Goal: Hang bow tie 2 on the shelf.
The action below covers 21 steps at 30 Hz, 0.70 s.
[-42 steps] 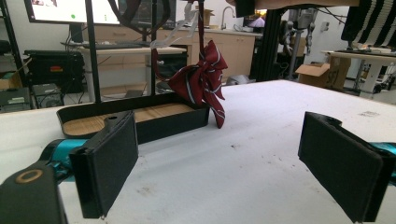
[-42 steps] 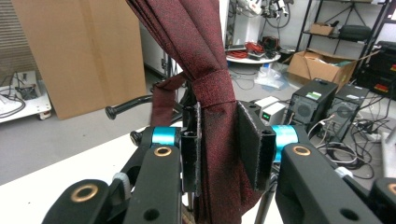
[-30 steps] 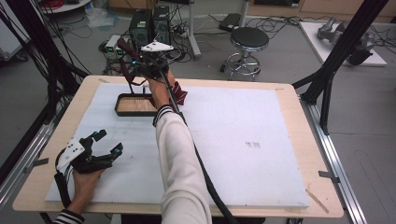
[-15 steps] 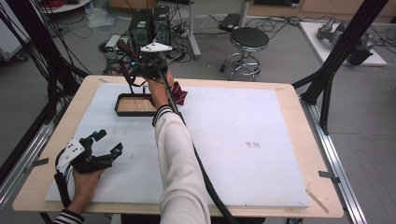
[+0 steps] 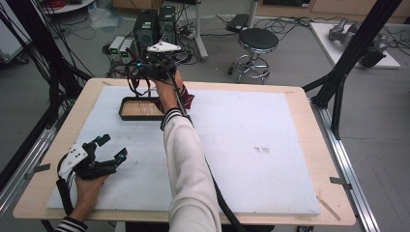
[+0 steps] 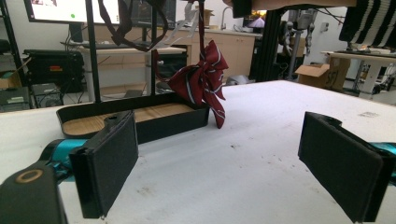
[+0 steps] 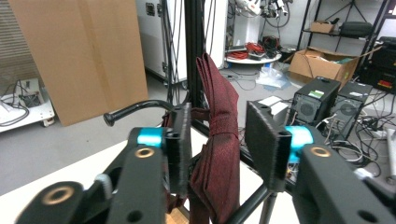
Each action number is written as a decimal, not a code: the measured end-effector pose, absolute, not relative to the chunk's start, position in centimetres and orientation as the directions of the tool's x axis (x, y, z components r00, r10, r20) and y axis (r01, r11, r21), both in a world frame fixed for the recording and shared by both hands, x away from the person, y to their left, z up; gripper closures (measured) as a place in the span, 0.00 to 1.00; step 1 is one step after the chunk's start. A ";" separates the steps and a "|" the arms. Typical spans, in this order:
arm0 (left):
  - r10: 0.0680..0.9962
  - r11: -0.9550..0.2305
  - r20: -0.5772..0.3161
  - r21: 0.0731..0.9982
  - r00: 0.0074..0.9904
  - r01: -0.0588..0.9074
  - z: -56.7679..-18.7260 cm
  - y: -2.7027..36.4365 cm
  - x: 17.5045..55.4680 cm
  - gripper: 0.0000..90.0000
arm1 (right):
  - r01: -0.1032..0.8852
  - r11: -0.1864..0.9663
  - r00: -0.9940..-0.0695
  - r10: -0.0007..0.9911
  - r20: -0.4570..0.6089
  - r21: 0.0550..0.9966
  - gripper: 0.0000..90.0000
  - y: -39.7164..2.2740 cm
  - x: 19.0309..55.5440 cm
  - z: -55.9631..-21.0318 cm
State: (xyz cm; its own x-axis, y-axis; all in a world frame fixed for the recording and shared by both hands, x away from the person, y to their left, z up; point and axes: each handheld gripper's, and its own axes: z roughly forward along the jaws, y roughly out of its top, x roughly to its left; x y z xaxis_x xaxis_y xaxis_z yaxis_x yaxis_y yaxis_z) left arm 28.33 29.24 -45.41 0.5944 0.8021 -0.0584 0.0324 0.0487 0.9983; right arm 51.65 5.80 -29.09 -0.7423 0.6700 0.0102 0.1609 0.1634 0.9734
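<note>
**A:** Where did the dark red bow tie [image 7: 217, 140] sit against the right gripper [image 7: 218, 140]?

**B:** Right between its jaws, running nearly upright, its strap draped over the black stand's bar [image 7: 135, 108] just ahead of them. In the left gripper view the bow [image 6: 201, 79] hung off that stand, above the far end of the black tray [image 6: 140, 122].

**A:** Clamped?

**B:** It looked not. The jaws had just been opening, and a gap showed on the side of the right-hand pad; the fabric may have brushed the other pad, but the view was too close to say. I'd call it let go.

**A:** And the other hand?

**B:** The left gripper [image 5: 104, 152] lay on the white surface [image 5: 251, 145] well back from the tray, jaws spread wide, nothing between them. The right one was far nearer.
</note>
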 end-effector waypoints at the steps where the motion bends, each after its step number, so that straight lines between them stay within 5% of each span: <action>1: 0.803 0.048 -0.058 0.998 0.593 0.031 -45.4 29.2 28.3 0.14 | 0.161 0.164 -0.745 0.666 0.012 0.973 0.65 5.7 51.5 -29.0; 10: 0.804 0.037 -0.045 0.999 0.593 0.026 -45.4 29.2 28.3 0.14 | 0.157 0.193 -0.749 0.662 -0.010 0.968 0.31 3.3 49.0 -27.2; 21: 0.806 0.036 -0.045 0.999 0.590 0.028 -45.4 29.1 28.3 0.14 | 0.126 0.195 -0.748 0.662 -0.036 0.973 0.21 -2.2 44.2 -25.6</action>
State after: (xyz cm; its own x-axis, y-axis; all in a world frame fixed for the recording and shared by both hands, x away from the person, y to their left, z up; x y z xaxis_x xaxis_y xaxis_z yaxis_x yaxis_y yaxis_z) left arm 28.34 29.10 -45.39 0.5896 0.8064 -0.0454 0.0282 0.0357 0.9990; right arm 44.18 -2.20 -25.62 -0.7485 0.6622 -0.0360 0.1259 0.1952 0.9726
